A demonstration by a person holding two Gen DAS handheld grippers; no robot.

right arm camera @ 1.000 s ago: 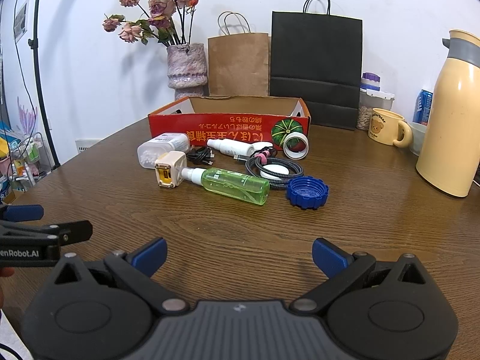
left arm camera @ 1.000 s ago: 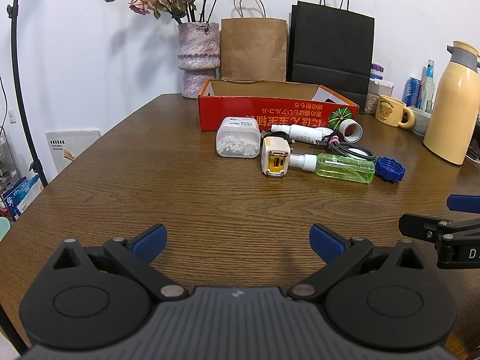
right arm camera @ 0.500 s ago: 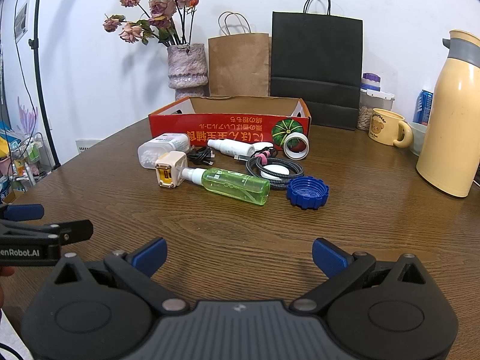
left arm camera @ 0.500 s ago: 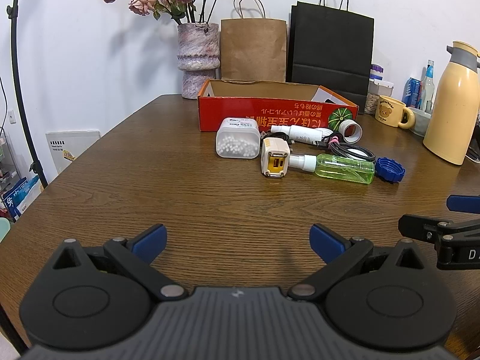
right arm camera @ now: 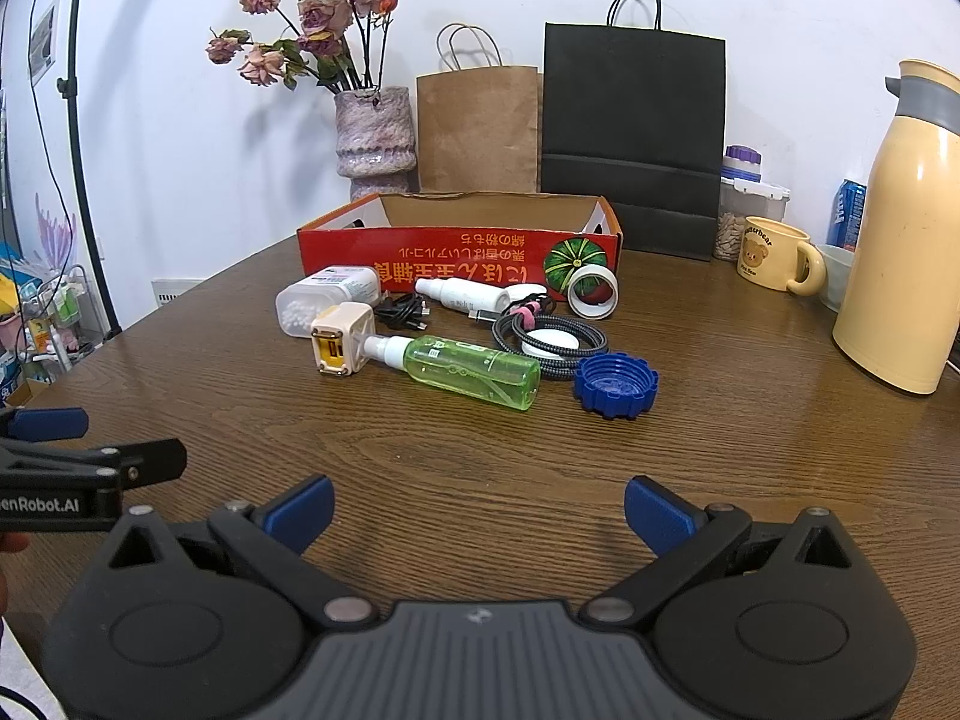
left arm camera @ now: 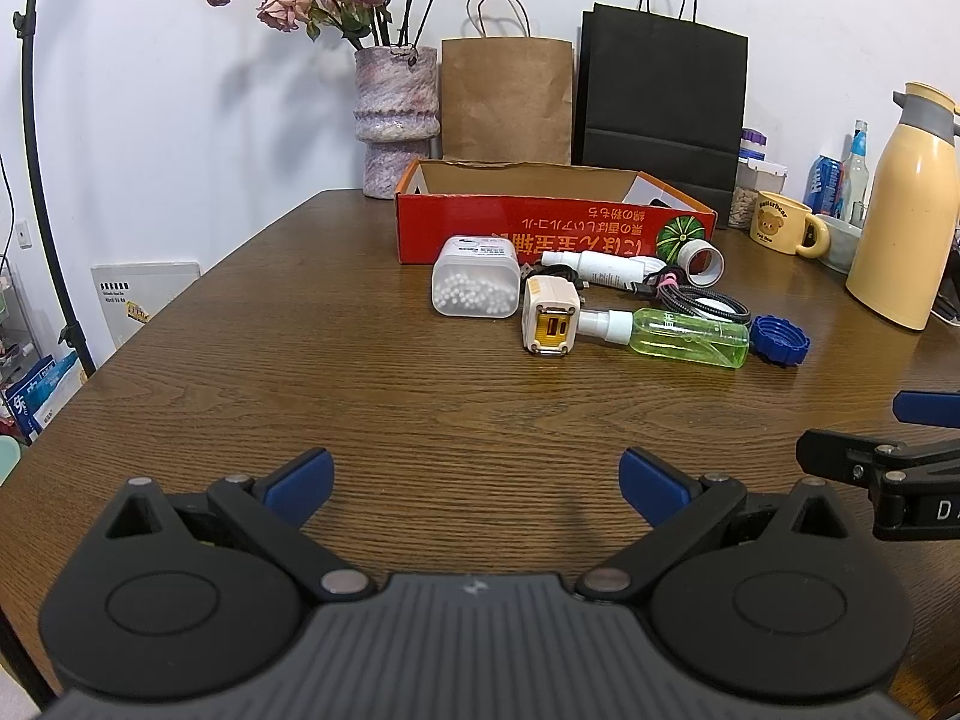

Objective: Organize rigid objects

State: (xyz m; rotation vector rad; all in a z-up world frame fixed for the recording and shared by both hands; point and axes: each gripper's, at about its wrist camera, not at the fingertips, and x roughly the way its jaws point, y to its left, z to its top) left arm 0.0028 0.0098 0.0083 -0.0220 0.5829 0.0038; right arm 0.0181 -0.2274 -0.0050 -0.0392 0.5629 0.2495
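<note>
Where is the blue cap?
In both views the blue cap lies on the table at the pile's right end, beside the green bottle and the coiled cable.

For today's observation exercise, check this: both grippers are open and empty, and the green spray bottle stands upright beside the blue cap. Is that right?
Not quite. The green spray bottle lies on its side beside the blue cap, as the right wrist view shows. The left gripper and right gripper are indeed open and empty.

Open red cardboard box (right arm camera: 459, 244) near the counter's far edge, before it a green spray bottle (right arm camera: 474, 371) lying flat, cream charger (right arm camera: 341, 339), blue cap (right arm camera: 615, 386), clear swab box (right arm camera: 321, 303)
</note>
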